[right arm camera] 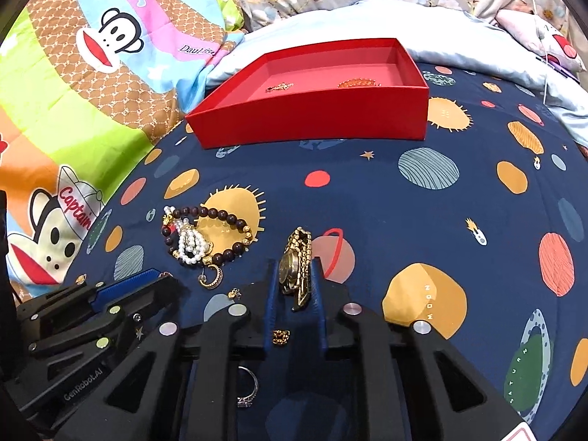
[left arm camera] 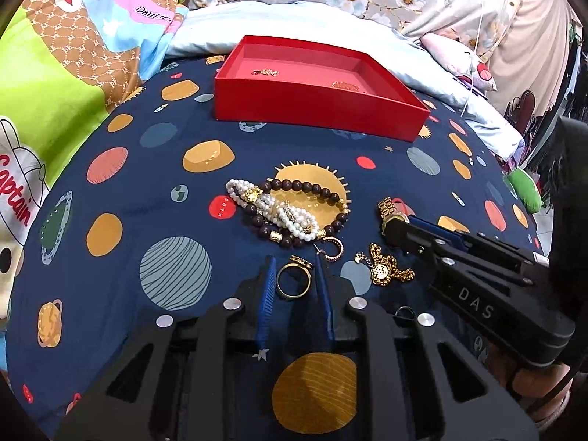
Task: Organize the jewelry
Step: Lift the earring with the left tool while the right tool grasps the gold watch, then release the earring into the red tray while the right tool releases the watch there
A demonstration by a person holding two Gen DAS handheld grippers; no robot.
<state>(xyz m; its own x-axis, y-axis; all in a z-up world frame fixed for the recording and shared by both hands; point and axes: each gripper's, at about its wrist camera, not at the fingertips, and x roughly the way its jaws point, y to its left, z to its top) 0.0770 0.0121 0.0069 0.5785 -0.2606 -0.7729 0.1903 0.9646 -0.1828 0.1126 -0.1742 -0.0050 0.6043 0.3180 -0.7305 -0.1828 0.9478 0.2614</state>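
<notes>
- Two grippers work at once over the planet-print bedspread (left arm camera: 121,286), each set on a different piece of jewelry.
- Lower centre of the left wrist view: the left gripper (left arm camera: 294,275) has its blue pads either side of a gold ring (left arm camera: 293,280). The pads look to be touching the ring's edges, so I read it as clasped, though the contact is fine and hard to confirm.
- Lower centre of the right wrist view: the right gripper (right arm camera: 296,279) is clamped on a gold watch (right arm camera: 296,268), which stands on edge between the pads.
- Upper centre of both views: the red box (left arm camera: 316,108) sits open, with two small gold pieces already lying inside.
- Left on the cloth: a pearl bracelet (left arm camera: 283,213) tangled with a dark bead bracelet (left arm camera: 312,187), a hoop earring (left arm camera: 332,248), a gold chain (left arm camera: 386,270), and a silver ring (right arm camera: 248,386) low in the right wrist view.
- Step in hand, as I judge it: the pick-up of ring and watch, partway through the sorting.
- Next move calls for lifting both straight up without loosening, then carrying them over the box wall; the thin ring could slip out.
</notes>
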